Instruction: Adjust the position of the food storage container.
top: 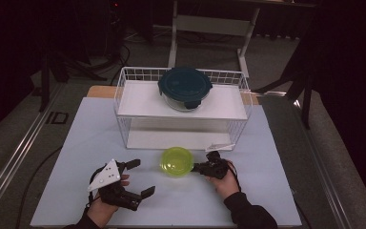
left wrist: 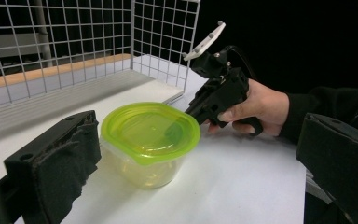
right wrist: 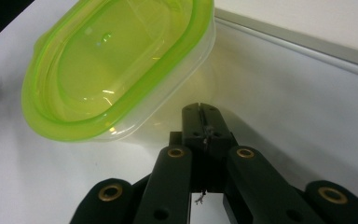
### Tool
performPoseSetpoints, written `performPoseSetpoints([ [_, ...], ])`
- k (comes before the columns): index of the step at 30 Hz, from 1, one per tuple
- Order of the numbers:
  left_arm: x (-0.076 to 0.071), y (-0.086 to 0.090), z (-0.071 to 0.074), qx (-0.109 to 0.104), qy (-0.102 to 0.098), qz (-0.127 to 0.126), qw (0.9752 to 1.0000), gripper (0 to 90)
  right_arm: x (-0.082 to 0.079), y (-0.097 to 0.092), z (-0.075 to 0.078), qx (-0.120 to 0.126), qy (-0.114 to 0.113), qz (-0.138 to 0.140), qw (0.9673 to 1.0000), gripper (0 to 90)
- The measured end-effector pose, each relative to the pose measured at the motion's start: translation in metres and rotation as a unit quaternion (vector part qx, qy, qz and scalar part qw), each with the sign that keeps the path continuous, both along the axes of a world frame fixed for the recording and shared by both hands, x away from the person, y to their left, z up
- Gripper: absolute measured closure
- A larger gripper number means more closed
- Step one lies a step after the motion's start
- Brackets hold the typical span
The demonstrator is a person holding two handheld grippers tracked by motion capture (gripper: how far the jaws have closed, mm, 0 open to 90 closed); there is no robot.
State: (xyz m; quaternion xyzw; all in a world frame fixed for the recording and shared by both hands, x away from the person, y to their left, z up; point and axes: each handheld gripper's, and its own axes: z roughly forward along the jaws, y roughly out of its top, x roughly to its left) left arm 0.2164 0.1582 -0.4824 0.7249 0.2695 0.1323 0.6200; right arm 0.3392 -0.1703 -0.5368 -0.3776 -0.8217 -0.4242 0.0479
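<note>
There is one small tub with a green lid (top: 177,162), and it sits flat on the white worktop (top: 76,143), right side up, with the lid facing the ceiling. From above it looks round, so it has no long side that I can pick out; in the right tool's own view it looks stretched, but that may just be the slant of the camera. The tub is near the front edge of the worktop, between the two tools and just in front of the wire rack (top: 124,95). There are two tools. The right tool (top: 196,167) is clenched tight with nothing between its jaws, and its tip sits right by the tub's side, low down under the lid's rim; I cannot tell for sure if it touches. The left tool (top: 140,177) is released, with its jaws wide apart and nothing in them, and it is a little way off from the tub. There is one rack, with a white shelf on top and one below. One round bowl with a dark blue lid (top: 185,88) stands on the top shelf, well apart from the green tub.
</note>
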Motion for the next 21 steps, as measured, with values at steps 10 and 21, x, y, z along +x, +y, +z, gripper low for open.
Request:
performPoseSetpoints([
  [10, 0.0, 0.001, 0.001, 0.001, -0.002, 0.004, 1.0, 0.0, 0.0, -0.004, 0.003, -0.02, -0.014, -0.014, 0.9996, 89.4],
  [21, 0.004, -0.001, 0.003, 0.021, 0.004, 0.0, 0.9998, 0.0, -0.02, -0.032, 0.036, -0.02, -0.057, -0.025, 0.9979, 70.2],
])
